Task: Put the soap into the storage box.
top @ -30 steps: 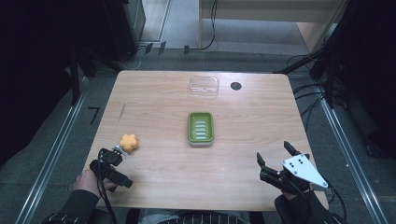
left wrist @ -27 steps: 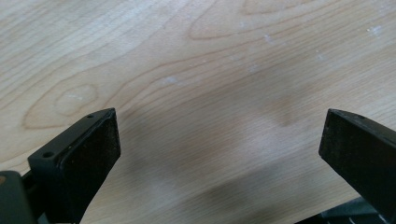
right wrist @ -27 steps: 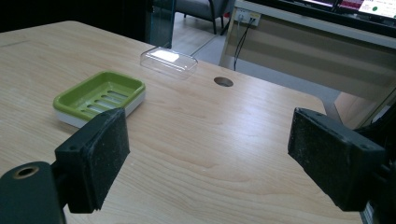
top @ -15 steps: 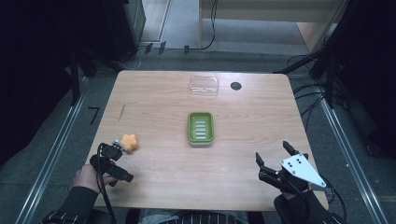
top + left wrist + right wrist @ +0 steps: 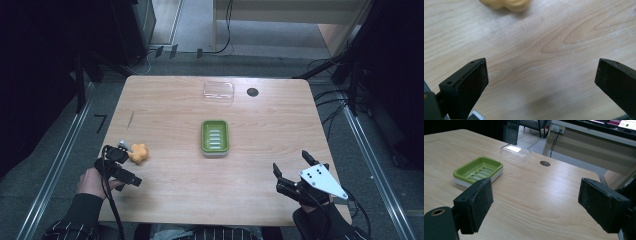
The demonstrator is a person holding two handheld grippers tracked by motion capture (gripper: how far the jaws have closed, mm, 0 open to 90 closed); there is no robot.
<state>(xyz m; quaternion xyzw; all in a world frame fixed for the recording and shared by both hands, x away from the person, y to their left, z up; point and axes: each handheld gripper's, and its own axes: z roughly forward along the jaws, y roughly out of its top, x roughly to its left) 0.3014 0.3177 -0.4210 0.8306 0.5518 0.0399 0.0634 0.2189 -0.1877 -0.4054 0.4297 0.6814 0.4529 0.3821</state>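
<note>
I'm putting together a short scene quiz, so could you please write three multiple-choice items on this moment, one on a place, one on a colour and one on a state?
1. Where does the orange toy lie?
A. in the soap dish
B. on the table by the left gripper
C. on the clear box

2. What colour is the soap dish?
A. green
B. blue
C. red

3. How do the right gripper's jaws stand?
A. shut on the dish
B. shut on nothing
C. open, holding nothing

Answers: 1 B, the toy rests on bare wood next to the left gripper. 2 A, its tray is green. 3 C, the right gripper view shows a wide gap between the jaws.
</note>
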